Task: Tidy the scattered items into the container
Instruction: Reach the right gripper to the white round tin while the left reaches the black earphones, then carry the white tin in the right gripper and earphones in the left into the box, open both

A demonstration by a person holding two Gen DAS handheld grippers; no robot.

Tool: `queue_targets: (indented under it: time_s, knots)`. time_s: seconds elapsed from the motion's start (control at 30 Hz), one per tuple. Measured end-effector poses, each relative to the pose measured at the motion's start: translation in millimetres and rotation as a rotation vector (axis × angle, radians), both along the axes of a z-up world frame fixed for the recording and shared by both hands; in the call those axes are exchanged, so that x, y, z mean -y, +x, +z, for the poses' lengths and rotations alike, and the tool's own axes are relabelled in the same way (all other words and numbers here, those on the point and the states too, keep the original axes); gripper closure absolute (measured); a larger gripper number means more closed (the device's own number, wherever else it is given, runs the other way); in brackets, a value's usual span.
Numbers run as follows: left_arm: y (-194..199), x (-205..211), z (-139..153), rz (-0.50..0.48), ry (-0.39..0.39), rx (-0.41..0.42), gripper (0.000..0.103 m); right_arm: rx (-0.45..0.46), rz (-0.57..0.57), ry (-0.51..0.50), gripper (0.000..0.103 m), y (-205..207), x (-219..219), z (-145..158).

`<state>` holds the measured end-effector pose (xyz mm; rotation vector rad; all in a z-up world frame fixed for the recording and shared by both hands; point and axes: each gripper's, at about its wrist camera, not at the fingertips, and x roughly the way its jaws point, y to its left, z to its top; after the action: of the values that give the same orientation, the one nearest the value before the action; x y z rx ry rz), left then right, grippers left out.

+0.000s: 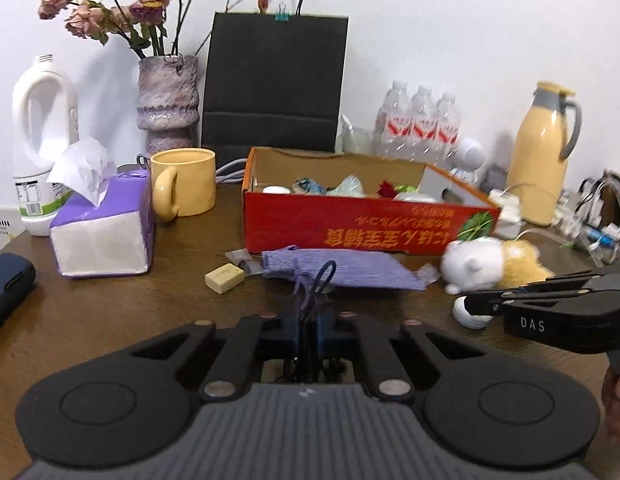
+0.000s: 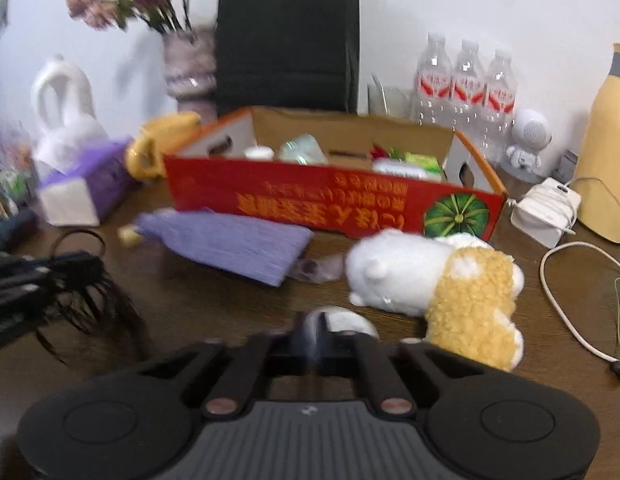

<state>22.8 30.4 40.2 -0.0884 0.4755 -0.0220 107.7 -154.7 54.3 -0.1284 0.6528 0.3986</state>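
A red cardboard box (image 1: 350, 228) (image 2: 310, 200) holds several small items. In front of it lie a purple cloth pouch (image 1: 342, 270) (image 2: 229, 240), a cream eraser-like block (image 1: 225, 278) and a white-and-tan plush toy (image 1: 494, 264) (image 2: 434, 280). My left gripper (image 1: 310, 324) is shut on a dark hair tie with a looped cord (image 1: 322, 280); in the right wrist view (image 2: 65, 280) it shows at the left with dark strands hanging from it. My right gripper (image 2: 322, 332) (image 1: 470, 304) is shut on a small white round object (image 2: 342, 320) (image 1: 472, 314) just beside the plush.
Purple tissue pack (image 1: 105, 228), yellow mug (image 1: 185, 186), white jug (image 1: 41, 136), vase of dried roses (image 1: 167, 100), black paper bag (image 1: 275, 84), water bottles (image 1: 418, 120), yellow thermos (image 1: 544, 156), white charger and cables (image 2: 546, 208), dark case (image 1: 5, 284) at the left edge.
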Motion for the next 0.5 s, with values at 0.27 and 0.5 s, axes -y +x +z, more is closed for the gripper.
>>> queue_targets:
  time_s: [0.27,0.5]
  knots:
    - [-49,0,19,0.036,-0.003,0.058,0.096,0.01,-0.047,0.033,0.064,-27,21,3]
    - [-59,-1,29,0.047,0.021,0.084,0.096,-0.025,-0.109,0.02,0.05,-5,6,-18]
